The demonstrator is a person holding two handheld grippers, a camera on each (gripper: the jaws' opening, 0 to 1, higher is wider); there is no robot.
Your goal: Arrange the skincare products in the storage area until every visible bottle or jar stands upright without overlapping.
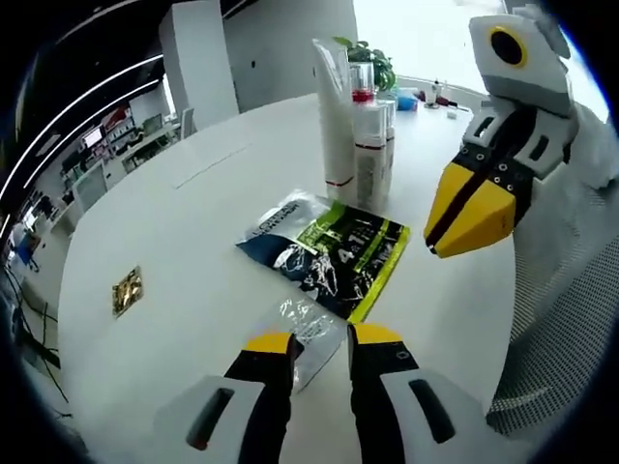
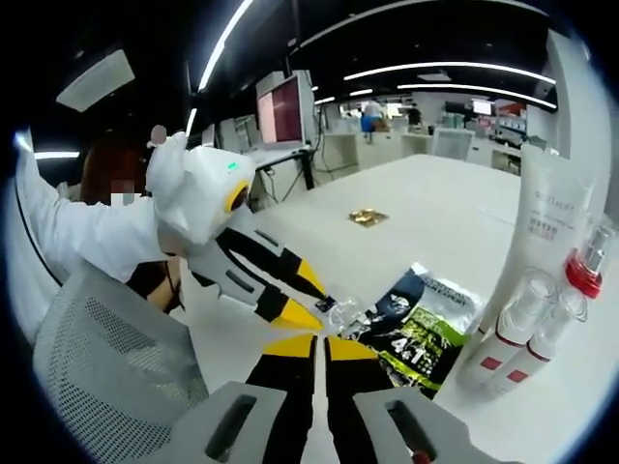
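Note:
A tall white tube [image 1: 334, 116] and slim bottles with red bands [image 1: 369, 155] stand upright together on the white table [image 1: 193, 222]. In front of them a dark and green pouch [image 1: 329, 246] lies flat. A small clear packet [image 1: 311, 324] lies between the tips of my left gripper [image 1: 321, 338], whose jaws stand apart. My right gripper [image 1: 440, 240] hangs shut above the pouch's right side, holding nothing. The right gripper view shows my right gripper [image 2: 321, 350] shut, the left gripper [image 2: 314, 300] over the clear packet [image 2: 346, 311], the pouch [image 2: 426, 324], the tube [image 2: 551, 193] and the bottles [image 2: 522, 333].
A gold square plate [image 1: 126, 290] is set in the tabletop to the left. A potted plant [image 1: 372, 58] and small items [image 1: 426, 97] stand at the table's far side. A grey mesh chair [image 2: 106, 338] and a person's white sleeve [image 2: 68, 232] are close by.

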